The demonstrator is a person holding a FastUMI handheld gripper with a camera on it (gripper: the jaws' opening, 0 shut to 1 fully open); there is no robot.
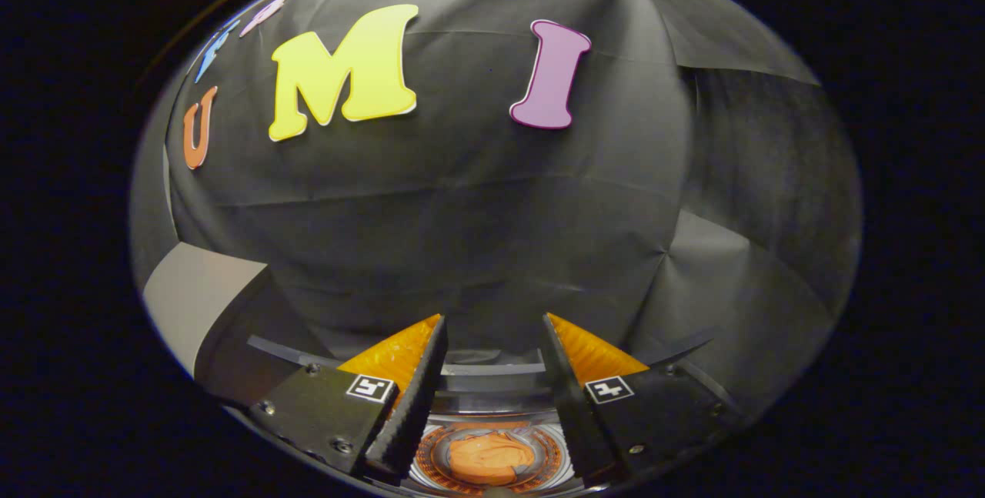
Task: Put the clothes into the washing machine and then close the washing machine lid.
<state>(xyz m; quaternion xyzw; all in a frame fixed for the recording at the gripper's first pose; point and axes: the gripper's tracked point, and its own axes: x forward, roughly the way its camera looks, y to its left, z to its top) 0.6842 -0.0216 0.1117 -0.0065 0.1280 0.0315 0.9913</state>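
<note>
Gripper (492, 375) jaws half open, holding nothing. Orange crumpled cloth (491, 458) in round ribbed washer drum (554, 461), bottom centre of frame, below jaws. Clothes seemingly in; next: find and close lid.

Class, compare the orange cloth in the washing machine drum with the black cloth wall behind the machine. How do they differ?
The orange cloth is bunched in a heap inside the drum; the black cloth wall hangs spread out, with only creases. The orange cloth lies low between the open gripper's fingers; the wall rises beyond them. Both are fabric.
</note>
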